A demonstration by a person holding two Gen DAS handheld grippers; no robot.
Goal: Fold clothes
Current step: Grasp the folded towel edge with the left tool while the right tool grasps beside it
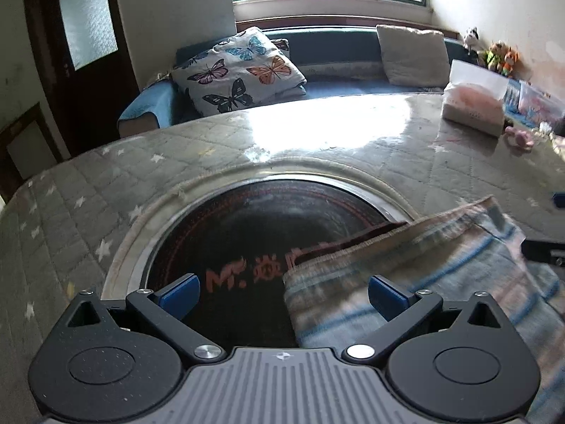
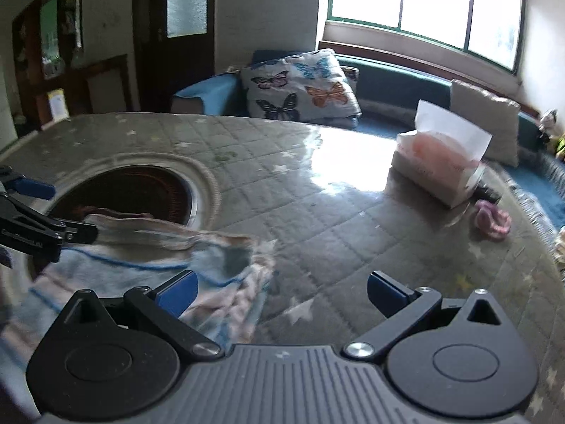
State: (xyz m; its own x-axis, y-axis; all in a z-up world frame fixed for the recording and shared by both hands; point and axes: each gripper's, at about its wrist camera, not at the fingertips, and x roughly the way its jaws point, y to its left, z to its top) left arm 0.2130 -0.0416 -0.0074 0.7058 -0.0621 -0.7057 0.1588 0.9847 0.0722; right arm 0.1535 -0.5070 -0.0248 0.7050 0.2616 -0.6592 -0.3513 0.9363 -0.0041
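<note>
A folded garment (image 1: 423, 268) with blue, white and pink stripes lies on the quilted table (image 1: 106, 190), partly over a round black heater plate (image 1: 247, 233) set in its middle. My left gripper (image 1: 282, 296) hovers open over the garment's left corner, its right pad above the fabric and its left pad above the black plate. In the right wrist view the same garment (image 2: 141, 258) lies at the lower left, blurred. My right gripper (image 2: 282, 295) is open, left pad over the garment's right edge, right pad over bare table. Neither gripper holds anything.
A tissue pack (image 2: 438, 162) and a small pink item (image 2: 492, 221) sit on the table's far right. Behind the table runs a blue sofa (image 1: 339, 84) with a butterfly pillow (image 1: 236, 69) and a beige cushion (image 1: 413, 54). A dark door (image 1: 81, 53) stands at left.
</note>
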